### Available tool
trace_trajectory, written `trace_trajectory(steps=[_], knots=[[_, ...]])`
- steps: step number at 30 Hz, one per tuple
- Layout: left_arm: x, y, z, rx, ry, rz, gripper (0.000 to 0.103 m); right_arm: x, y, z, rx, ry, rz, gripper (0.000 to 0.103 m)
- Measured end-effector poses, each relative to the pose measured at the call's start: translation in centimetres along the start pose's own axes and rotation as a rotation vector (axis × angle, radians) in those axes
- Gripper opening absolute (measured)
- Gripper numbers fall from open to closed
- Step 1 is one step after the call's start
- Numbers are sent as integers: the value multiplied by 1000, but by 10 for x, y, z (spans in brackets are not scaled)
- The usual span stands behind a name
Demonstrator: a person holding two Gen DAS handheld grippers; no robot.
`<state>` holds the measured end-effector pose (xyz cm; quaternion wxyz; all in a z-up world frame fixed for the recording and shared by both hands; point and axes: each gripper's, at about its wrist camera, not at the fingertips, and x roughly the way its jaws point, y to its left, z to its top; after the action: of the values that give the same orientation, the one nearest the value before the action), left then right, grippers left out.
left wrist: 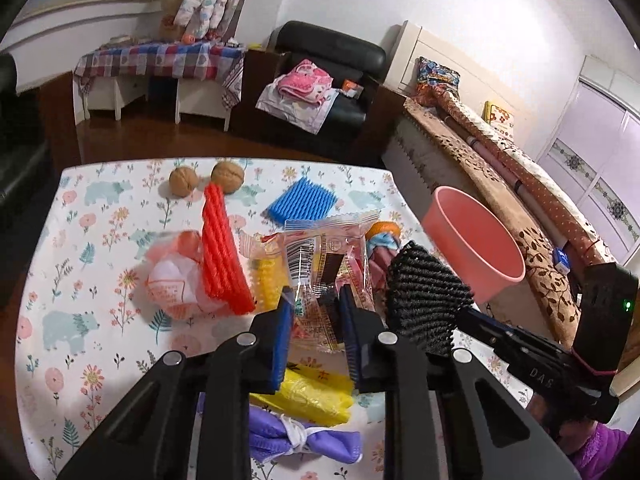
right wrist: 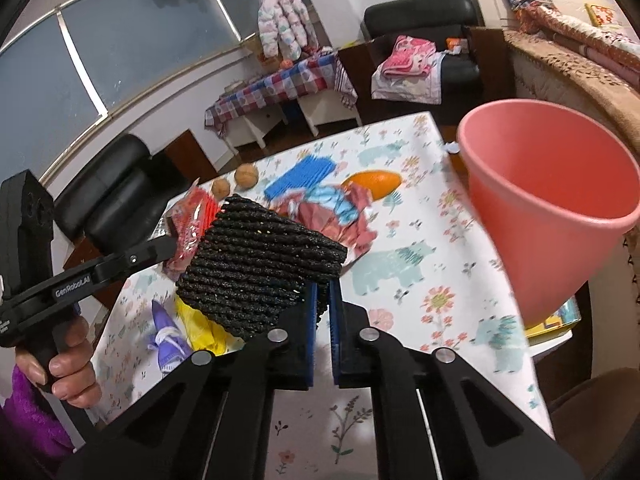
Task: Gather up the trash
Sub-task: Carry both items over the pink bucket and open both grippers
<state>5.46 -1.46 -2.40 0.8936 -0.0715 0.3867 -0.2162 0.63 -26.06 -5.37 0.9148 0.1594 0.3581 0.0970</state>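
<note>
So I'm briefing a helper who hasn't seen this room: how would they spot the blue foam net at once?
Start at the table with the bear-and-flower cloth. Look toward its far edge, to the right of the two walnuts and beyond the pile of wrappers. The blue foam net lies flat there on its own; it is the only bright blue ribbed piece, unlike the red one or the black one.

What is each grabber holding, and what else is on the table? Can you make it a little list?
left gripper: shut on a clear snack wrapper
right gripper: shut on a black foam net
bucket: pink, at the table's right edge, nothing visible inside
table: covered by a cloth with bears and flowers
walnuts: two, side by side at the far edge
other trash: red foam net, blue foam net, yellow bag, purple tied bag
orange: lying beyond the crumpled wrappers
</note>
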Motion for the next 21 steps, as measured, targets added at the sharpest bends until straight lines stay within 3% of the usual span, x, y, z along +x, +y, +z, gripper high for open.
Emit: trace_trajectory(steps=[12, 21], knots=[[9, -51, 29, 59, -20, -12, 22, -44, -37, 32, 12, -158, -202, 6], [37, -123, 58, 143, -14, -86, 22, -77, -89, 54, 96, -239, -317, 6]])
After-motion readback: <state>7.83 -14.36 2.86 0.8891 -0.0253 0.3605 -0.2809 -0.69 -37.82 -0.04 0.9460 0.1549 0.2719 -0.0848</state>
